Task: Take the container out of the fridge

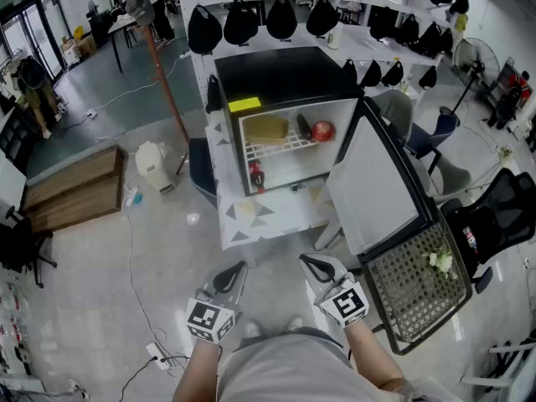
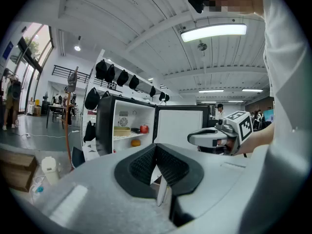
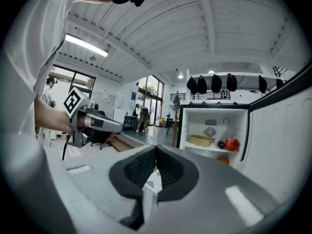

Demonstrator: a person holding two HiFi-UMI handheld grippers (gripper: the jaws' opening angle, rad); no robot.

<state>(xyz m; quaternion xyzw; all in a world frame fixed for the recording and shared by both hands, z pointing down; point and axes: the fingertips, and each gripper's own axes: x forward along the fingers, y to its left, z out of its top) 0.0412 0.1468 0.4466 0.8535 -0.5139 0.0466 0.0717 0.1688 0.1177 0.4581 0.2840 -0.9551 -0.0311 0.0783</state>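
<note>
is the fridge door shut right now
No, the fridge door stands swung open to the right, leaving the yellow container in view on the wire shelf inside.

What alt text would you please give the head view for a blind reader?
A black mini fridge stands open, a yellow container and a red apple on its wire shelf. The left gripper and right gripper hang shut and empty, short of it.

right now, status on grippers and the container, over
Left gripper, right gripper shut, empty. Container on upper shelf of fridge, untouched. Door open, nothing blocking; apple on same shelf.
</note>
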